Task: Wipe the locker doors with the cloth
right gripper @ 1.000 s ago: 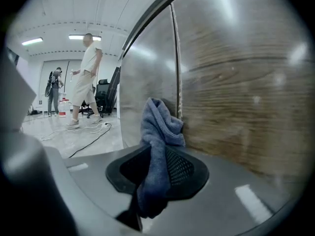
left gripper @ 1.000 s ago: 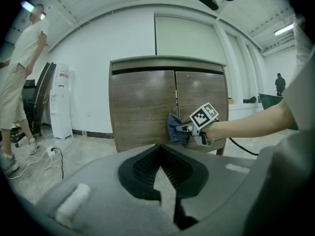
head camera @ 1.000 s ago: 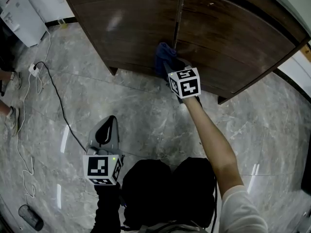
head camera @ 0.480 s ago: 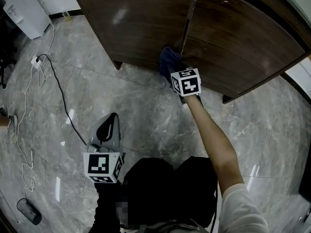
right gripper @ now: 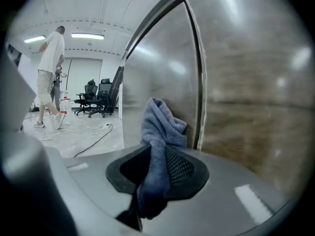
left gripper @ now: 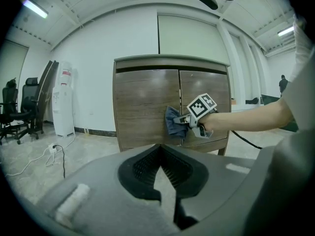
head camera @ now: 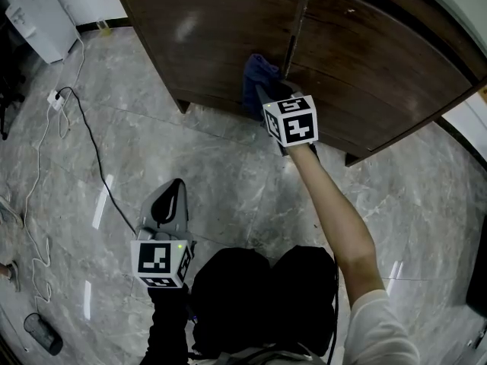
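Observation:
A blue cloth [head camera: 256, 74] is pinched in my right gripper [head camera: 264, 91], which is shut on it. The cloth is pressed against the dark wooden locker, on the left door [head camera: 213, 29] right beside the seam [head camera: 295, 29] to the right door [head camera: 380, 59]. From the right gripper view the cloth [right gripper: 160, 124] bunches up out of the jaws against the door. My left gripper [head camera: 175, 188] hangs low over the floor, away from the locker, shut and holding nothing. The left gripper view shows its tips [left gripper: 158, 145] meeting, with the cloth [left gripper: 173, 124] and right hand ahead.
The locker stands on short legs [head camera: 183, 106] on a grey marble floor. A white water dispenser [head camera: 34, 14] is at the far left. A power strip and cable [head camera: 55, 97] trail across the floor. A person [right gripper: 49, 73] walks near office chairs [right gripper: 98, 97].
My right gripper has slid the cloth up along the door seam. The left gripper has stayed where it was.

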Tool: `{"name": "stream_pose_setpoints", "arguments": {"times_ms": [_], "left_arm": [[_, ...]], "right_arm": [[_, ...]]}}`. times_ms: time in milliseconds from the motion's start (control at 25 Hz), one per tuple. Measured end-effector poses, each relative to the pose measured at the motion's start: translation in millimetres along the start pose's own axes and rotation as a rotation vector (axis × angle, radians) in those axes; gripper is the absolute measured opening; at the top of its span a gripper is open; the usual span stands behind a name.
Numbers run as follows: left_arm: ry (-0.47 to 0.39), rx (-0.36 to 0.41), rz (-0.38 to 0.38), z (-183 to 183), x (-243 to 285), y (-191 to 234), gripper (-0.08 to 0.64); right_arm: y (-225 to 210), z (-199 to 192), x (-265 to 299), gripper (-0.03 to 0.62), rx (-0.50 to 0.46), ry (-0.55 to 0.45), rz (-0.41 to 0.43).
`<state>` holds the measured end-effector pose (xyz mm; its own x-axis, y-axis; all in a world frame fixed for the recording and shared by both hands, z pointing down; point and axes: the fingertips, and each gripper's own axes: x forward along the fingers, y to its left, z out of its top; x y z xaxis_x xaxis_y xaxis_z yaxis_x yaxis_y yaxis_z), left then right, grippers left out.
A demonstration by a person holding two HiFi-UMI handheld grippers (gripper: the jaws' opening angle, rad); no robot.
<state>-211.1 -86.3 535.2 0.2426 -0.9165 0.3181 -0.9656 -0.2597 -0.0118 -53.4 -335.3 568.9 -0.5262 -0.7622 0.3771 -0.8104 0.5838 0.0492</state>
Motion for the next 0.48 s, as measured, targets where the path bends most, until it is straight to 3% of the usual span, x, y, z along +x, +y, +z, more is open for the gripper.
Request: {"name": "stream_pose_setpoints", "arguments": {"times_ms": [280, 480], "left_arm": [[-0.019, -0.004, -0.005, 9.7, -3.4, -1.4, 0.002], [-0.027, -0.007, -0.006, 11.5, -8.1, -4.0, 0.003]], "right_arm": [[-0.2, 101.5, -31.4, 0.091, -0.045, -0.145, -0.018], [0.8, 137.1, -42.6, 0.091, -0.072, -0.175, -0.024]]}}
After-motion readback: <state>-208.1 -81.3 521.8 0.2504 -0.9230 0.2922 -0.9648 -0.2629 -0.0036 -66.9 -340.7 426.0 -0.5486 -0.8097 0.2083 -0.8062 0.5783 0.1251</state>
